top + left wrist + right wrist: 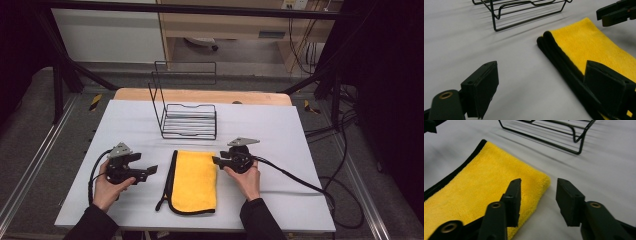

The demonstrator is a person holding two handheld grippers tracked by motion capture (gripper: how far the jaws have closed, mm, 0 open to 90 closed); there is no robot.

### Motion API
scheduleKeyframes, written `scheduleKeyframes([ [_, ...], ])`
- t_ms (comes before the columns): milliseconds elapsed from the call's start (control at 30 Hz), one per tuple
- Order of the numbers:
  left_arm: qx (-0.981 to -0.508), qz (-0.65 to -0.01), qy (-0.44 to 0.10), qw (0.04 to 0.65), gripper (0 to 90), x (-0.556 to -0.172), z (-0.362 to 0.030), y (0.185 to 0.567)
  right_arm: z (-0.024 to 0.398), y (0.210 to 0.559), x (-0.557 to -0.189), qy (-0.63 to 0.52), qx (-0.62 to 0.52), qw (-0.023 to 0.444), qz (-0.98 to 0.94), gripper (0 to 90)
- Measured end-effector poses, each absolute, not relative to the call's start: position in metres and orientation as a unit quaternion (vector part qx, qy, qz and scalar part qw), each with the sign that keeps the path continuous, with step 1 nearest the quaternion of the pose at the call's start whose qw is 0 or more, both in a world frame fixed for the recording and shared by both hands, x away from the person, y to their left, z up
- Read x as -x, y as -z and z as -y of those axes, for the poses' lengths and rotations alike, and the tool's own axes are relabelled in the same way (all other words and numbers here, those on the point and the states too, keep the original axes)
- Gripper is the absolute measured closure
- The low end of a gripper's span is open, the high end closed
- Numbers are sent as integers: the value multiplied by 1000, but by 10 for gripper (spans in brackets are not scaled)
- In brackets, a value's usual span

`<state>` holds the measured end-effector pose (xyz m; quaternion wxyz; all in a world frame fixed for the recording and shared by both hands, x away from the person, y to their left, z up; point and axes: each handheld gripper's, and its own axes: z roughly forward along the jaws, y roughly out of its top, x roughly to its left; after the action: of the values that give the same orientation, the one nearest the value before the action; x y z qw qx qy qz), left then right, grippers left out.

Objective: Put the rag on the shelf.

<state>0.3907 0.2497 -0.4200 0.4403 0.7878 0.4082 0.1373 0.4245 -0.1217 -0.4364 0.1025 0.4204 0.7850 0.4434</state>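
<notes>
A folded yellow cloth [195, 180] with a black border lies near the front middle of the white table [280, 130]. Left of it, my left gripper [145, 164] points toward the cloth's black edge [564, 62]. Its jaws stand wide open [544, 85] with nothing pressed between them. My right gripper [217, 160] sits at the cloth's far right corner [541, 180]. It is open [540, 195], the corner showing in the gap below the pads, apart from them. The right gripper's jaws [616, 12] also appear beyond the cloth [586, 42] in the left gripper view.
A black wire rack [189, 122] with a tall back frame stands behind the cloth, at the table's far middle [524, 12] [549, 132]. Cables trail from both grippers. A metal frame and dark floor surround the table.
</notes>
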Motion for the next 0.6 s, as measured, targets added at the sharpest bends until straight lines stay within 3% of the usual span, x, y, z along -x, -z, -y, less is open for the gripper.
scheduleKeyframes([
  [67,-790,-411,-134,434,138,-399,-240,420,126,435,-424,-446,-418,104,-785,439],
  [200,-791,-422,-123,426,199,-417,-222,422,133,434,-424,-447,-417,103,-784,376],
  [600,-806,-423,-103,401,506,-445,-182,441,131,441,-428,-440,-420,101,-787,350],
])
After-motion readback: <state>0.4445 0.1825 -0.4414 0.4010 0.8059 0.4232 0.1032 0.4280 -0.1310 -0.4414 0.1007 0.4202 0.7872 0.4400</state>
